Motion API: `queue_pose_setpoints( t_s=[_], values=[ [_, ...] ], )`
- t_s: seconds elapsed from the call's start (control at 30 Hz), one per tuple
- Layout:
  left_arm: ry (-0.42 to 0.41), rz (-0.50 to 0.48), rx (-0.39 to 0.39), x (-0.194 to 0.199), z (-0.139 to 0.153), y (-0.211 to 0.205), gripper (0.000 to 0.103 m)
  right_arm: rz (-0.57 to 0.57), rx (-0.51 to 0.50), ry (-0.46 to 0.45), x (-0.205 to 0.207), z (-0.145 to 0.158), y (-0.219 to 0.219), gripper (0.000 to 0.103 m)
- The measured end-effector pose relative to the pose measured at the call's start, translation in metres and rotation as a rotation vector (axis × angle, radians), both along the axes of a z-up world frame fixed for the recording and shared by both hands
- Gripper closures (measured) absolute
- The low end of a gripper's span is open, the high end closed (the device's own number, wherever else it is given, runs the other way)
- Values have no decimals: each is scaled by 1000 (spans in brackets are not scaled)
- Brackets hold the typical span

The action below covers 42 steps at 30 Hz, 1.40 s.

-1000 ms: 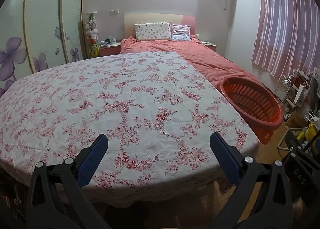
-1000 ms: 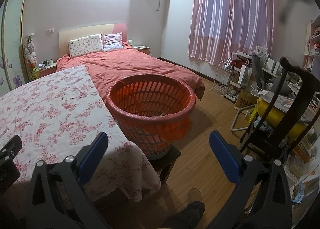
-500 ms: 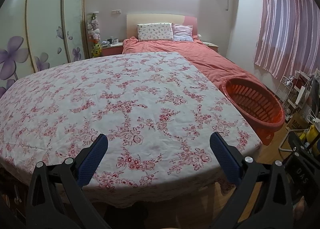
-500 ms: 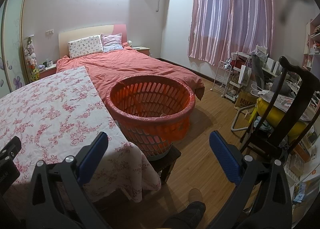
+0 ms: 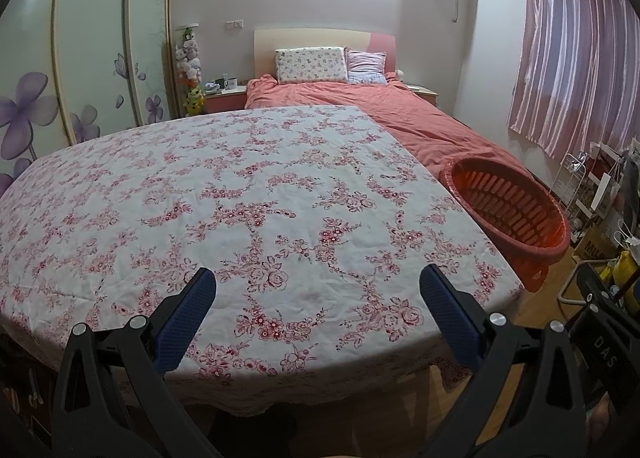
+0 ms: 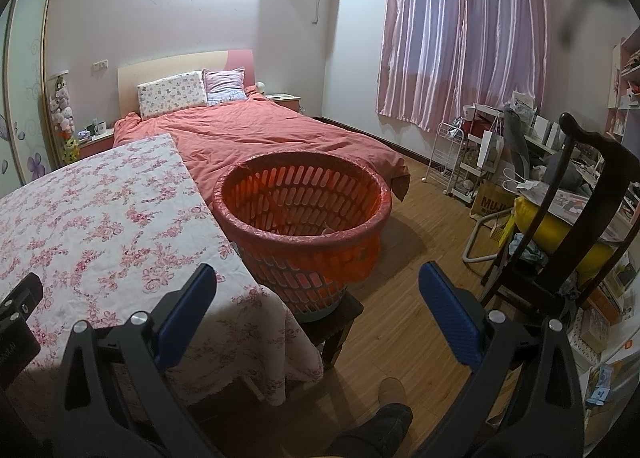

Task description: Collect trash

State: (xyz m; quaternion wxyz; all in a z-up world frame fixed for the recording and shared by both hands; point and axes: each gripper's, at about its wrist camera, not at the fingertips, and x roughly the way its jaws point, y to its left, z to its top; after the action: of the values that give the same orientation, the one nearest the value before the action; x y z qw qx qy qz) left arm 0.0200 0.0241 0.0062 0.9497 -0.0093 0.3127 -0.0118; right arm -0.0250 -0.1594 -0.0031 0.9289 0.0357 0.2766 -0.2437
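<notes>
An orange slotted basket [image 6: 304, 213] lined with a pink bag stands on a dark stool at the table's right edge; something pale lies low inside it. It also shows in the left wrist view [image 5: 508, 213]. My left gripper [image 5: 318, 290] is open and empty above the near edge of the table with the floral cloth [image 5: 240, 197]. My right gripper [image 6: 318, 290] is open and empty, held in front of the basket. I see no loose trash on the cloth.
A bed with a red cover [image 6: 260, 137] lies behind the table. A dark wooden chair [image 6: 580, 217] with a yellow cushion and cluttered white racks [image 6: 472, 161] stand at the right. A wardrobe [image 5: 80, 57] stands at the left. A foot [image 6: 384, 418] is on the wood floor.
Both views have shifted slightly; the left gripper has drawn back a little from the table. Both grippers stay open and empty.
</notes>
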Motion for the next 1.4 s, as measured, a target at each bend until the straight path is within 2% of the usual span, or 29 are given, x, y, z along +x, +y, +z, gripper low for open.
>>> queue_pose_setpoints(
  t_s=[1.4],
  values=[
    [-2, -1, 3, 0, 2, -1, 3, 0, 4, -3, 0, 0, 0, 4]
  ],
)
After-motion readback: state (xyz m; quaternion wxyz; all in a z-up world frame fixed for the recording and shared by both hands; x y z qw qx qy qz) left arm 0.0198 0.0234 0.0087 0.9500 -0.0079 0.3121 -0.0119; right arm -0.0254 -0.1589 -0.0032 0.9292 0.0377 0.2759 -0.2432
